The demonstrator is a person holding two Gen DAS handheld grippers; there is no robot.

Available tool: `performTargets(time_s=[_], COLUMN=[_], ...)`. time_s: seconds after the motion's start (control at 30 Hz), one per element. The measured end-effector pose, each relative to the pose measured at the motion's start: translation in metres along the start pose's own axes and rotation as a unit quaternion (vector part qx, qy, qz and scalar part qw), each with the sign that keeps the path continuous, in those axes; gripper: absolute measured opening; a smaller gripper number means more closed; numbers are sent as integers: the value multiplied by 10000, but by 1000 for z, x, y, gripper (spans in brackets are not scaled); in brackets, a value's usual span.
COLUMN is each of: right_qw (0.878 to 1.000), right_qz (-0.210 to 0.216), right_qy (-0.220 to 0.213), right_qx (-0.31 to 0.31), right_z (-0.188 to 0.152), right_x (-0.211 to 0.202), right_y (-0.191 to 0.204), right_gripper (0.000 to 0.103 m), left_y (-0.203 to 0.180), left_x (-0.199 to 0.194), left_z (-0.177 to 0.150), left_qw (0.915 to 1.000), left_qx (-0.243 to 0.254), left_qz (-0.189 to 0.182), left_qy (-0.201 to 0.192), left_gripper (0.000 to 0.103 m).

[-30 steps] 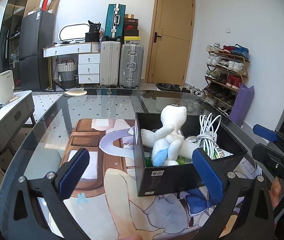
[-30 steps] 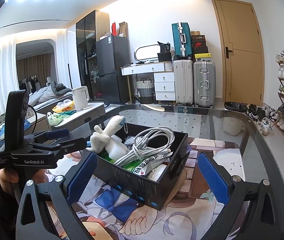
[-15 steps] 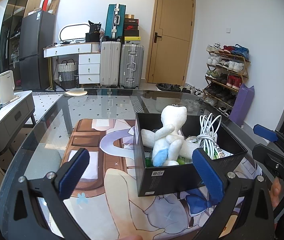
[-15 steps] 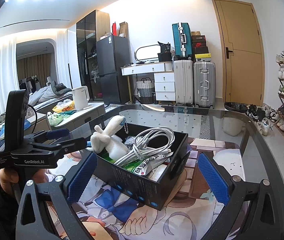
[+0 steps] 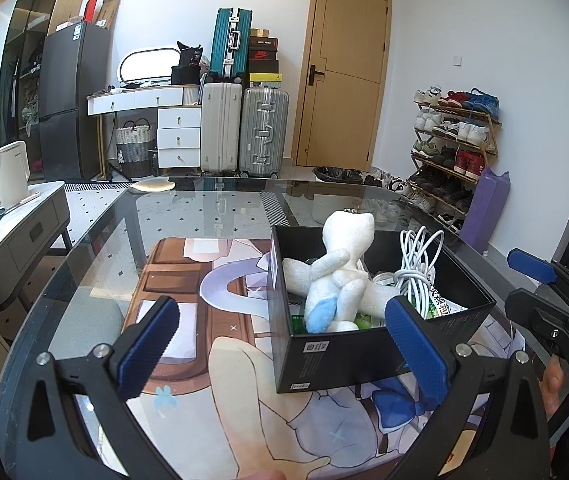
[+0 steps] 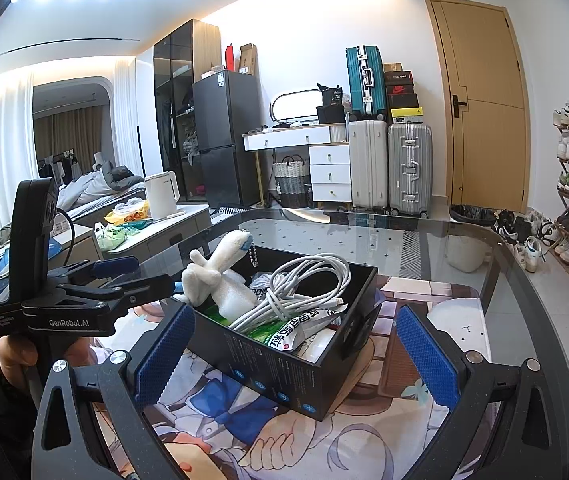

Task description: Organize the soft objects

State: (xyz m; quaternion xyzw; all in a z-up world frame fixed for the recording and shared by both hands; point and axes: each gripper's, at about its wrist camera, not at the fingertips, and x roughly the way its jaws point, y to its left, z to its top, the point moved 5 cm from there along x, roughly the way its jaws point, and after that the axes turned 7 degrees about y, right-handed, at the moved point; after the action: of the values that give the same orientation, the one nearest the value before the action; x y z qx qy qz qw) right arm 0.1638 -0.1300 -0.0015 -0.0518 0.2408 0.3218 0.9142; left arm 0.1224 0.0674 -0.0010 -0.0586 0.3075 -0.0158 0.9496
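A black open box (image 5: 348,354) (image 6: 284,376) stands on a printed mat on the glass table. Inside it lie a white plush toy with a blue foot (image 5: 336,280) (image 6: 224,280), a coil of white cable (image 5: 418,264) (image 6: 308,284) and a green-and-white snack packet (image 6: 296,328). My left gripper (image 5: 284,344) is open and empty, just in front of the box's near wall. My right gripper (image 6: 290,356) is open and empty, straddling the box's near corner. Each gripper shows in the other's view, the right (image 5: 544,292) and the left (image 6: 120,276).
The printed mat (image 5: 220,360) covers the round glass table (image 5: 204,208). A side cabinet with a white kettle (image 5: 10,174) stands to the left. Suitcases (image 5: 244,132), a door and a shoe rack (image 5: 452,152) are behind.
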Motion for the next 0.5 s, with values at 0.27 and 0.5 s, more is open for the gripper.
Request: performTargets(time_s=[0.27, 0.5], right_qw=[10000, 10000], right_qz=[-2, -1], right_qy=[-1, -3], right_qx=[0, -1], right_z=[0, 0], right_x=[0, 0], right_y=[0, 0], right_gripper=[102, 102], left_y=[-1, 0], left_x=[-1, -1], left_z=[1, 0], left_qw=[10000, 10000], left_qx=[1, 5], left_qz=[3, 4], left_qy=[-6, -2], left_gripper=[103, 103])
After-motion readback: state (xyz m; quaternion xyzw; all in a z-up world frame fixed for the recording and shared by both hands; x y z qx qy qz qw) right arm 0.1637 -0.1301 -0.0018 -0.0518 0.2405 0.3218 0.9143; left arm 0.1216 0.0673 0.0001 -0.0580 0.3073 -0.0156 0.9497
